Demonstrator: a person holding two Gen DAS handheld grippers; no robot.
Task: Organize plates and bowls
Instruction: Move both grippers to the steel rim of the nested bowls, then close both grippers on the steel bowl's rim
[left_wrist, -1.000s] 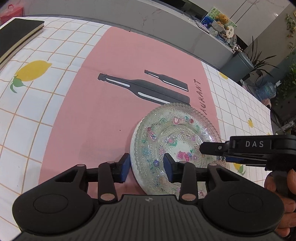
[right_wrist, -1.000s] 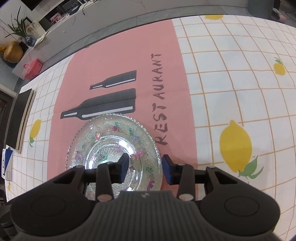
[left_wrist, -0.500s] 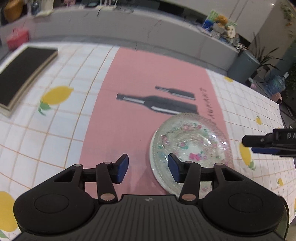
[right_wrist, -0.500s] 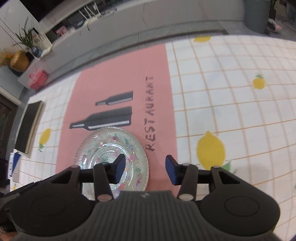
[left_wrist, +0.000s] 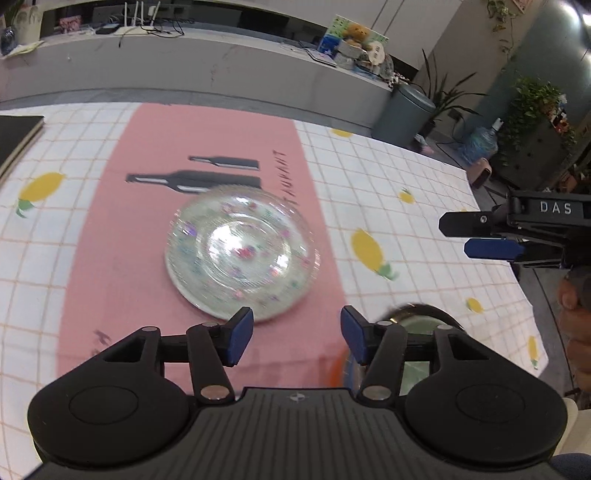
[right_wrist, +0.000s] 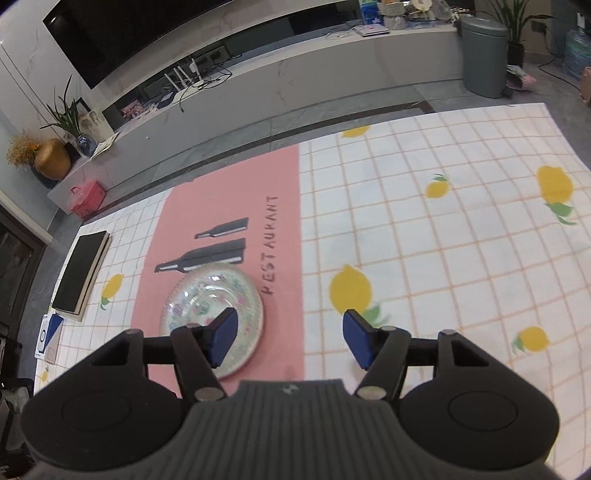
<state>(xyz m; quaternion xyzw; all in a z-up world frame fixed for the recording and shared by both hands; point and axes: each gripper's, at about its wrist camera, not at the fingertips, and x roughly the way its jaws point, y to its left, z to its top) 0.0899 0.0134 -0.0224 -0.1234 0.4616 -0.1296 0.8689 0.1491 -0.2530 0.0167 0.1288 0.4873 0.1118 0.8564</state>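
Observation:
A clear glass plate with a flower pattern (left_wrist: 242, 258) lies flat on the pink strip of the tablecloth; it also shows in the right wrist view (right_wrist: 207, 302). My left gripper (left_wrist: 297, 334) is open and empty, held above the table just in front of the plate. A dark-rimmed bowl (left_wrist: 417, 317) sits partly hidden behind its right finger. My right gripper (right_wrist: 290, 339) is open and empty, raised above the table to the right of the plate; it shows at the right edge of the left wrist view (left_wrist: 480, 236).
A black book (right_wrist: 79, 275) lies at the table's left edge, with a blue and white card (right_wrist: 48, 334) nearer. The tablecloth (right_wrist: 424, 240) is white checked with lemons. A low grey counter (left_wrist: 207, 70) and a grey bin (left_wrist: 400, 114) stand beyond the table.
Both grippers have lifted and pulled back from the plate, and their jaws have opened wider. The plate stays on the pink strip. The bowl has come into the left wrist view.

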